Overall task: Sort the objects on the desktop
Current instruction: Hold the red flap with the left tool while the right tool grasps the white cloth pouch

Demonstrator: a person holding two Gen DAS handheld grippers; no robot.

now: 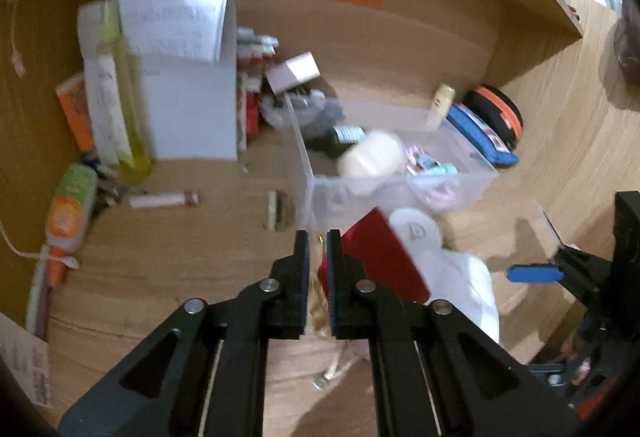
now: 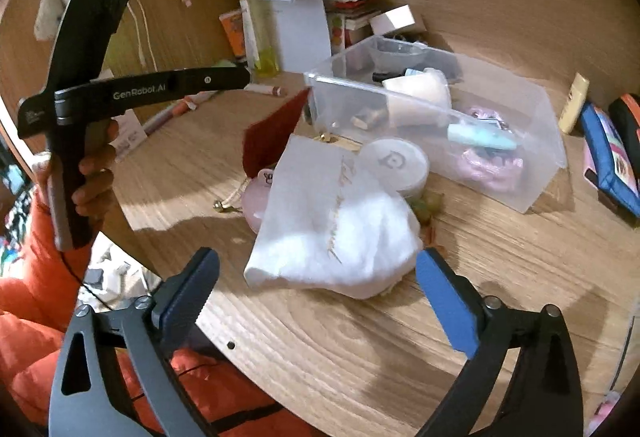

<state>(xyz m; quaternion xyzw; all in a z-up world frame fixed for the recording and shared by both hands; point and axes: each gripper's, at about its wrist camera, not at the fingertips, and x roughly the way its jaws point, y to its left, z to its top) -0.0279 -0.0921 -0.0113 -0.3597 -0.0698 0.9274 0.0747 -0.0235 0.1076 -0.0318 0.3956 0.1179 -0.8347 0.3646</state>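
My left gripper (image 1: pixel 318 249) is shut on the edge of a red booklet (image 1: pixel 380 261), held just above the desk in front of a clear plastic bin (image 1: pixel 396 177). The booklet also shows in the right wrist view (image 2: pixel 272 133), left of the bin (image 2: pixel 520 141). The bin holds a cream jar (image 1: pixel 372 157), a teal tube (image 2: pixel 480 137) and pink items. My right gripper (image 2: pixel 316 293) is open and empty above the desk's front edge, near a white cloth pouch (image 2: pixel 332 229). A round white tin (image 2: pixel 396 161) lies between the pouch and the bin.
A white paper box (image 1: pixel 188 77) and a yellow-green bottle (image 1: pixel 120 97) stand at the back left. A lip balm tube (image 1: pixel 164 200) lies on the desk. A blue pouch (image 1: pixel 480 133) and a black-orange case (image 1: pixel 496 113) lie right of the bin. A shelf edge (image 1: pixel 552 1) overhangs at the right.
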